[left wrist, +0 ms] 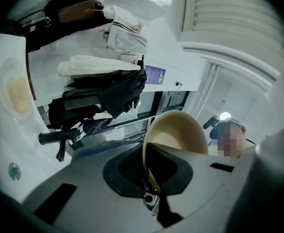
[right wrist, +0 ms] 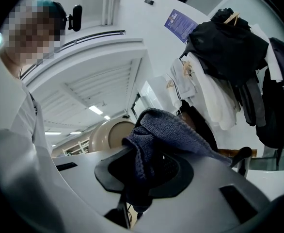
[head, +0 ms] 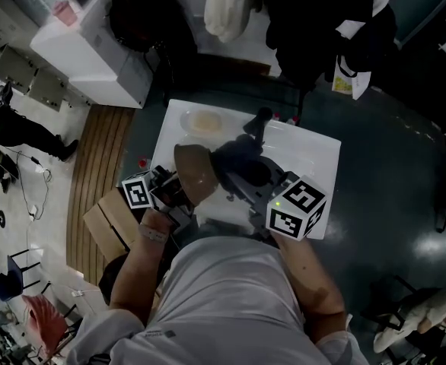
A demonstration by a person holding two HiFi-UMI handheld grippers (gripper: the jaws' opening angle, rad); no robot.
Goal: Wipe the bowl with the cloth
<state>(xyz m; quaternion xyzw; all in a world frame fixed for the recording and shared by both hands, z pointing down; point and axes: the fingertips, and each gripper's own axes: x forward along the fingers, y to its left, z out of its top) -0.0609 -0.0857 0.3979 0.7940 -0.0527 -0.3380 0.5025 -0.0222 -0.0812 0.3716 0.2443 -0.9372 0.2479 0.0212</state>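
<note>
Two loads | left gripper (left wrist: 150, 178) clamps rim of empty bowl (left wrist: 178, 132) | right gripper (right wrist: 142, 178) grips cloth (right wrist: 166, 130)

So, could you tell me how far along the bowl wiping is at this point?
Done: the left gripper is shut on the rim of the tan bowl and the right gripper on the grey knit cloth, both held above the white table. In hand: the cloth sits close beside the bowl; whether they touch, I cannot tell. Left: most likely the wiping itself.
</note>
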